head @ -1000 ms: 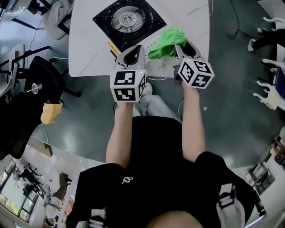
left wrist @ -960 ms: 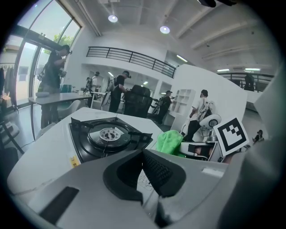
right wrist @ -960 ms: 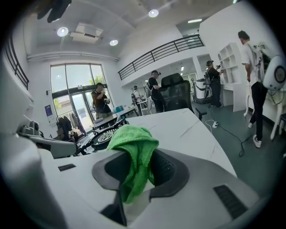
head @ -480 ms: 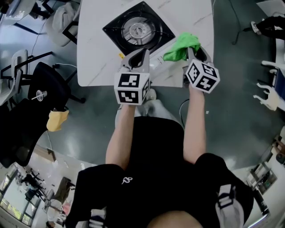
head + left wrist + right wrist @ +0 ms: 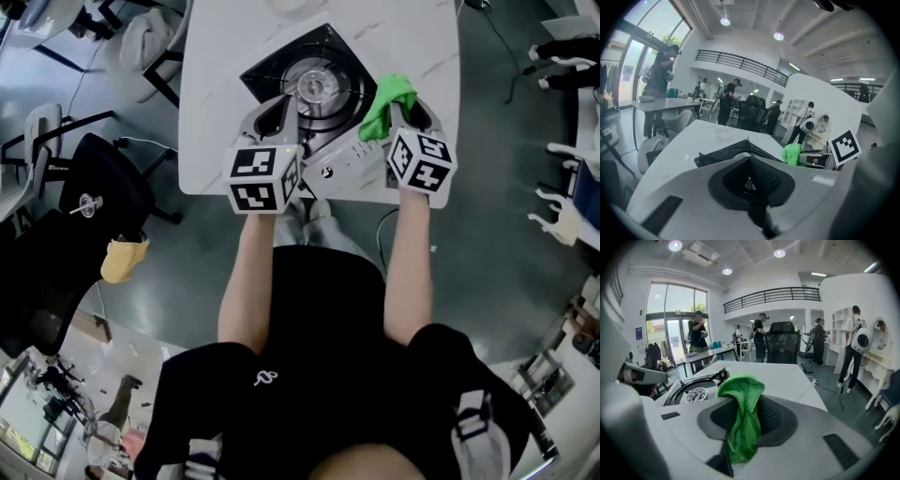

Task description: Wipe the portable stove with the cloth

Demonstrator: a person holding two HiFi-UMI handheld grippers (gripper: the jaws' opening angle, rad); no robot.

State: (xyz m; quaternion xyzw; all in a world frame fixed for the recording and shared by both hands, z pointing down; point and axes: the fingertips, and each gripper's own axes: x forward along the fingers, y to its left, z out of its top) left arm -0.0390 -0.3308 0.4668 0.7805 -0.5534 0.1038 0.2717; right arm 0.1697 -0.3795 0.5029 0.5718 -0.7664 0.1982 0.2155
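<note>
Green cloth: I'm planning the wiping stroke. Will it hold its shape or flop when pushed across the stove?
Probably floppy: the cloth slumps in folds over the shut jaws of the right gripper. It looks thin and light, so it may bunch up rather than slide flat on the stove.

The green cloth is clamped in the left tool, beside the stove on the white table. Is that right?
No. The green cloth is clamped in the right tool, not the left, as the right gripper view shows. The rest holds: it is beside the stove on the white table.
</note>
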